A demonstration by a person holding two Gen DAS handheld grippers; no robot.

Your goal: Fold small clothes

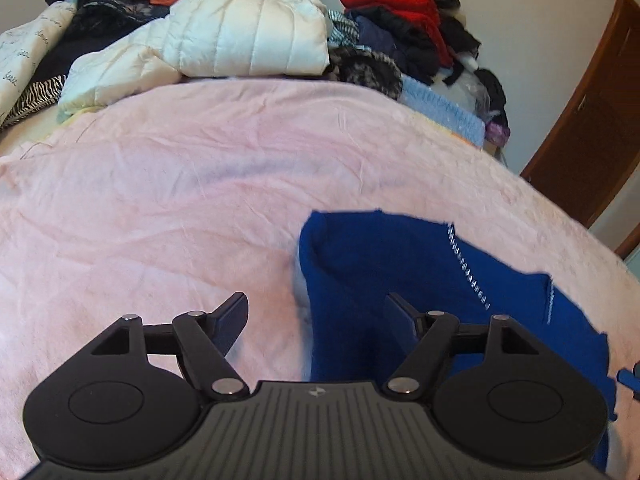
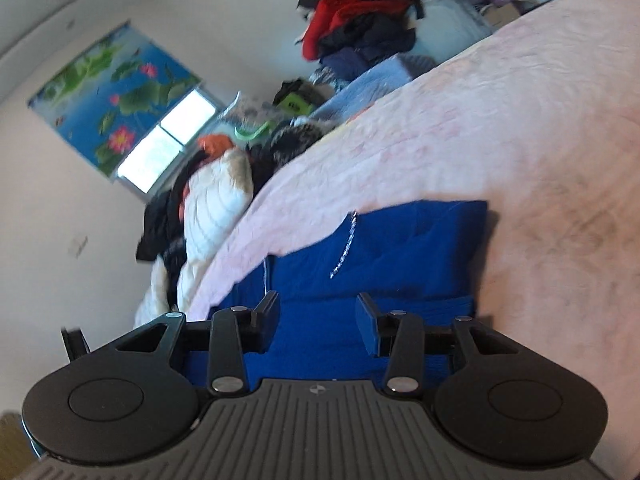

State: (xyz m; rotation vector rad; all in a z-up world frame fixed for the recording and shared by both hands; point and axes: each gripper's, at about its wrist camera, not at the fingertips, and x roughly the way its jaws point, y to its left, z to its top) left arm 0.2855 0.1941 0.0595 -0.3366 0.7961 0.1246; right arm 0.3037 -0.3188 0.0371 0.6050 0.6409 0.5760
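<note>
Blue garment is lying folded on the pink sheet. Left gripper is hanging over its edge, jaws spread, gripping nothing. Right gripper is hovering over it, jaws parted, pads clear of cloth.

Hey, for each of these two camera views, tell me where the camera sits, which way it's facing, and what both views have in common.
Left wrist view: sits on the left gripper, looks down along its open fingers across the pink bedspread toward the white puffer jacket; only its own black fingers show.
Right wrist view: sits on the right gripper, rolled sideways, facing across the bed toward the window; its fingers are apart over the blue garment.
Shared: blue garment, bedspread, puffer jacket, and the red clothes pile.
</note>
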